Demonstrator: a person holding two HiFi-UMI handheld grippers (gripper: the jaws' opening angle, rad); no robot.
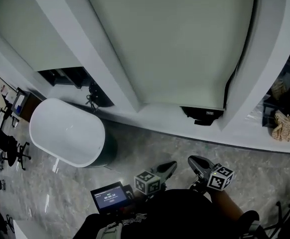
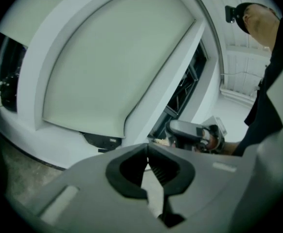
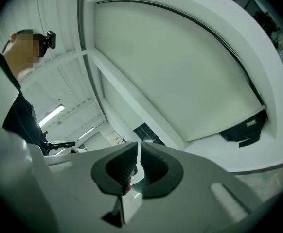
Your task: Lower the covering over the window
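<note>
A pale green roller blind (image 1: 175,44) covers most of the middle window, leaving a dark gap (image 1: 202,114) above the white sill (image 1: 185,131). The same blind (image 2: 117,67) fills the left gripper view, and the blind (image 3: 180,72) is also in the right gripper view. My left gripper (image 1: 171,166) is low, close to my body and well short of the window. Its jaws are shut with nothing between them (image 2: 147,147). My right gripper (image 1: 196,161) is beside it. A narrow slit shows between its tips (image 3: 138,144), and nothing is held.
A white oval bathtub (image 1: 68,133) stands on the marble floor at the left. Another blind (image 1: 30,39) hangs over the left window. A beige bundle (image 1: 283,126) lies behind the right window. A small lit screen (image 1: 110,197) sits by my body.
</note>
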